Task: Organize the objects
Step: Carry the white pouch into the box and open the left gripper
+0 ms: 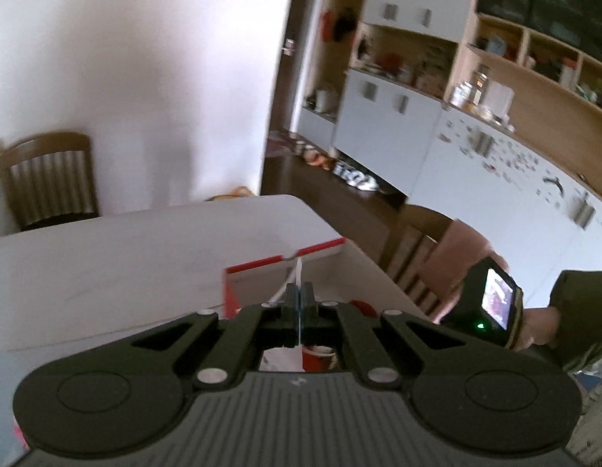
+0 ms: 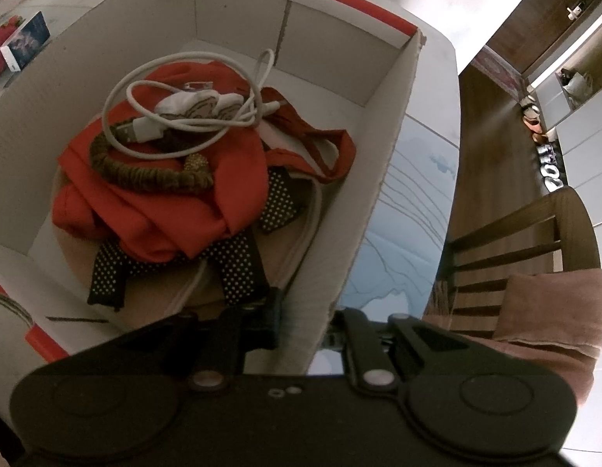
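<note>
Ahead of the left jaws and off to their left, a slatted wooden chair point(image 1: 48, 181) stands against the white wall point(image 1: 145, 78). Up and to their right runs a long cabinet unit point(image 1: 437, 124) with white doors and cluttered open shelves, and shoes point(image 1: 355, 177) lie on the dark floor point(image 1: 340, 194) at its foot. To the right of the right jaws stands another wooden chair point(image 2: 534, 249), a pinkish towel point(image 2: 550, 303) draped over it. Far beyond them, up and right, is a brown door point(image 2: 550, 23).
</note>
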The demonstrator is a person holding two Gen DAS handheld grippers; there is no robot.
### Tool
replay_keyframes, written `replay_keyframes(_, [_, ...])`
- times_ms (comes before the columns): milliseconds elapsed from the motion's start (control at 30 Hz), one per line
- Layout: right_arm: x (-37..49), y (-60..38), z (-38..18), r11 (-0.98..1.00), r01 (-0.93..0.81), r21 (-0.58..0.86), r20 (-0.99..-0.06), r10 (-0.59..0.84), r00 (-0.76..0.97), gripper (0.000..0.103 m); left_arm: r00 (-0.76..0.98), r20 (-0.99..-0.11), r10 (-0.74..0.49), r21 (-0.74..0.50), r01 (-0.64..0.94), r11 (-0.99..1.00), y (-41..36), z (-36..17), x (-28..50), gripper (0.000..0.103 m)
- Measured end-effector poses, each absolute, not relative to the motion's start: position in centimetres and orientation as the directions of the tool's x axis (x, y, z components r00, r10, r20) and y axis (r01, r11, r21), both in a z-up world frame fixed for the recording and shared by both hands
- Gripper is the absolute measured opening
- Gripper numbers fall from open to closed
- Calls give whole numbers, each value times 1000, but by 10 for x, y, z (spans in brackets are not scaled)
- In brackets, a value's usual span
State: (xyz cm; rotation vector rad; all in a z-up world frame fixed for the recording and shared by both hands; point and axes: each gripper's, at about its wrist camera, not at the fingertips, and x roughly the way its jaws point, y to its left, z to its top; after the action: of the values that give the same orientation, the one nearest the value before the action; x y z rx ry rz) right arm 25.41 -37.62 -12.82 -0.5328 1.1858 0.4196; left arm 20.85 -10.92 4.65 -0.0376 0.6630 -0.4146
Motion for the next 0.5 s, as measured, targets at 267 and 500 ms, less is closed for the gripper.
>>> replay_keyframes(267, [253,-375,-128,802,-572,-175,-945,26,326,11,639,-626,-448,-158,459,874,-164,26,250,0])
replay_keyframes(500, [254,-376,-128,802,-572,-175,-945,27,327,11,566,-689,-453,-151,500,853,-205,-14,275,0])
